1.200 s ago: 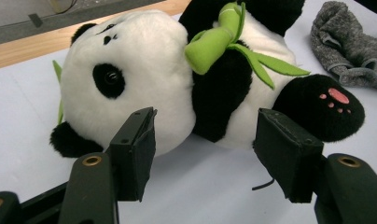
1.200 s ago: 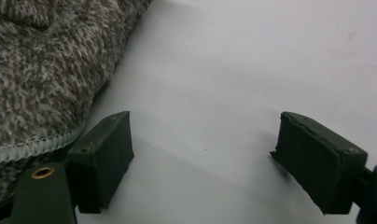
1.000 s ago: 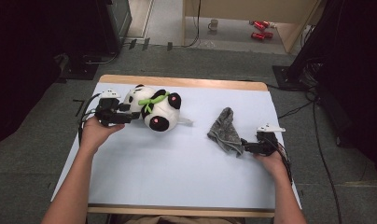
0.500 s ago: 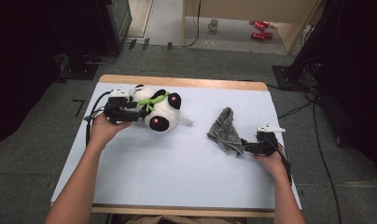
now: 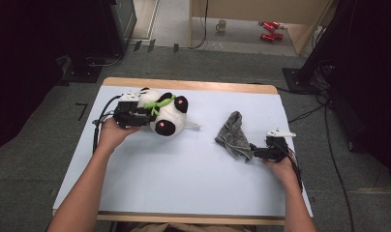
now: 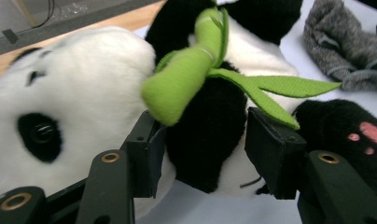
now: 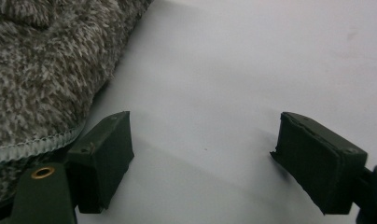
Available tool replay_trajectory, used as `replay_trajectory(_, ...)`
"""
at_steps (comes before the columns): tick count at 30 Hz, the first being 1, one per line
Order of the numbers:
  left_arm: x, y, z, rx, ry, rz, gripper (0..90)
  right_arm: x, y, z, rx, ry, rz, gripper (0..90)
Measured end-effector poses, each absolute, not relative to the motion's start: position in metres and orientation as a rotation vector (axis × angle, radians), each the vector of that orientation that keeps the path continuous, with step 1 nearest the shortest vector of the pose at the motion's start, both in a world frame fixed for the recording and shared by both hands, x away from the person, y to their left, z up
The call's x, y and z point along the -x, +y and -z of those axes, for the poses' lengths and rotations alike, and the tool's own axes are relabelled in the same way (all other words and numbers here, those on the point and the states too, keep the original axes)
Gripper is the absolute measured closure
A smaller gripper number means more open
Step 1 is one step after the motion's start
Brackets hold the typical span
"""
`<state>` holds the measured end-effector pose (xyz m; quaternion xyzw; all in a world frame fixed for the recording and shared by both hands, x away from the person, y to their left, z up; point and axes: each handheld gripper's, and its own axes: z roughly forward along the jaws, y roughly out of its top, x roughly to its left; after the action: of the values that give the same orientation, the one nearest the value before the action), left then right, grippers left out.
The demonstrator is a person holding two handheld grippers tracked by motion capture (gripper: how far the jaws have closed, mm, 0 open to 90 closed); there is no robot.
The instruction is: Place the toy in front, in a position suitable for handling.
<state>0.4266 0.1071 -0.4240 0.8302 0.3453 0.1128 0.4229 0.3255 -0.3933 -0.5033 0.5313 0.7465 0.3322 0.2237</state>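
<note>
From the high view, a black-and-white plush panda (image 5: 165,112) with a green bamboo sprig lies at the far left of the white counter (image 5: 184,179), the left claw (image 5: 144,115) at its body, while the right claw (image 5: 254,153) rests beside a grey fuzzy cloth (image 5: 233,136). In the left gripper view, the left claw's jaws have just been closing around the panda's black arm (image 6: 207,130), a soft, light, squashy limb that looks a sound place to grip. In the right gripper view, the right claw (image 7: 200,158) stands wide and empty, the cloth's hem against one jaw.
</note>
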Motion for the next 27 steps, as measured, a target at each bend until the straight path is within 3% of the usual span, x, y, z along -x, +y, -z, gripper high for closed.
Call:
replay_trajectory(4,-0.430,0.107,0.427,-2.049,0.867,-0.287,51.7,-0.326,-0.393,0.503,-1.467,2.060,-0.917,18.0)
replay_trajectory(15,-0.429,0.106,0.427,-2.042,0.899,-0.270,74.1,-0.326,-0.393,0.503,-1.467,2.061,-0.916,18.0)
replay_trajectory(27,-0.411,0.095,0.408,-2.012,1.001,-0.230,76.5,-0.326,-0.393,0.503,-1.476,2.059,-0.915,18.3)
